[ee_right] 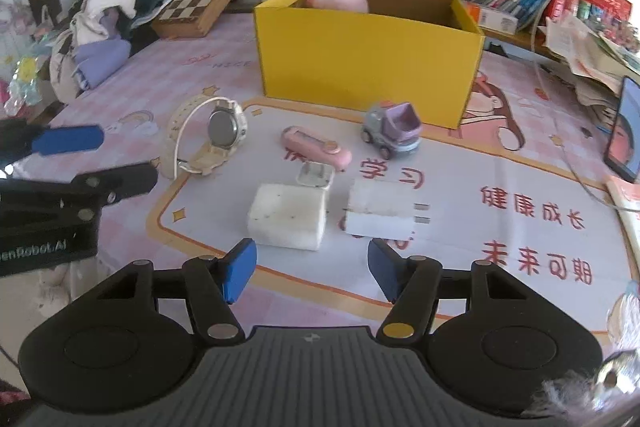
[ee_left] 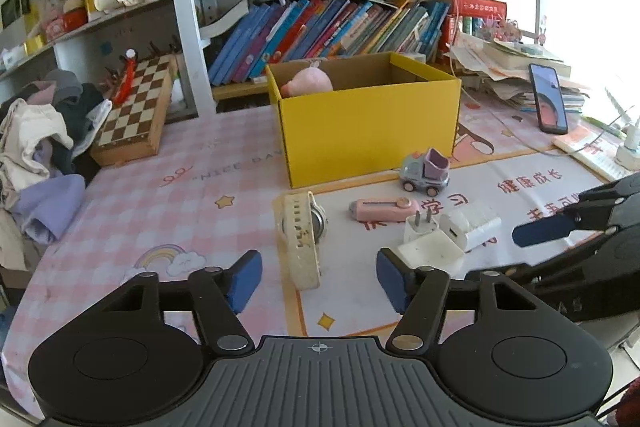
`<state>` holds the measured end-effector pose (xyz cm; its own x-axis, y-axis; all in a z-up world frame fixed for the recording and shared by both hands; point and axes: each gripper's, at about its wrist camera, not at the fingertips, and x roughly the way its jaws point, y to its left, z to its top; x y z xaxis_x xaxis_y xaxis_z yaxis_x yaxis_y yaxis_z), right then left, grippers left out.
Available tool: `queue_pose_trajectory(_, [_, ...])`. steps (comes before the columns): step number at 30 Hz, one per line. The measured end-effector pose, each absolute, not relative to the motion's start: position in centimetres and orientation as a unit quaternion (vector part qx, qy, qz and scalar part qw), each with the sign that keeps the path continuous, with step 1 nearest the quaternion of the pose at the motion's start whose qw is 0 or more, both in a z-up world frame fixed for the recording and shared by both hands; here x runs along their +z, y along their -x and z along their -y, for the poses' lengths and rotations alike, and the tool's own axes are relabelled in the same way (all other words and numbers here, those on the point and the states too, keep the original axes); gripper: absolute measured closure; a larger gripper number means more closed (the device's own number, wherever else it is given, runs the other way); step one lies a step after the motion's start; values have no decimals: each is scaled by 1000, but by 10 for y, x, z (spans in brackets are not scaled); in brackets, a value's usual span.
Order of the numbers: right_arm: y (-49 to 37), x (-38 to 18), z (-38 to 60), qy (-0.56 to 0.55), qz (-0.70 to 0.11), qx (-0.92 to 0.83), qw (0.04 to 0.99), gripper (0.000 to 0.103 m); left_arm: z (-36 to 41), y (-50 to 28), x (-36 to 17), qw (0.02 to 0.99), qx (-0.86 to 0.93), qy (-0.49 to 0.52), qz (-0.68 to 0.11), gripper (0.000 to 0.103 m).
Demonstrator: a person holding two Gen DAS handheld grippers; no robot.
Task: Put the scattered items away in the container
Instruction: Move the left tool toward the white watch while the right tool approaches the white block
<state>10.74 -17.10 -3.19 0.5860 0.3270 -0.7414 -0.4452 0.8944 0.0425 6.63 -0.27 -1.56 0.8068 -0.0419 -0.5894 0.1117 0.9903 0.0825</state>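
Note:
A yellow cardboard box (ee_left: 368,123) stands open at the middle of the table, with a pink plush toy (ee_left: 308,83) inside. In front of it lie a grey-and-purple toy truck (ee_left: 426,173), a pink oblong gadget (ee_left: 384,209), white chargers (ee_right: 286,217) (ee_right: 380,211) and a cream wristwatch (ee_left: 300,239). My left gripper (ee_left: 318,279) is open, the watch strap's near end lying between its blue pads, untouched. My right gripper (ee_right: 312,271) is open just short of the two larger chargers, holding nothing.
A wooden chessboard box (ee_left: 132,115) and a pile of clothes (ee_left: 40,147) crowd the table's left side. A propped phone (ee_left: 548,99), papers and a cable sit at the right. Book-filled shelves run behind the box.

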Motion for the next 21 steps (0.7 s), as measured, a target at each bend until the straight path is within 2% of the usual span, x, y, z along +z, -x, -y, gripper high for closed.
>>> queue_pose_trajectory(21, [-153, -54, 146, 69, -453, 256, 851, 43, -4, -119, -24, 946, -21, -51, -319, 46])
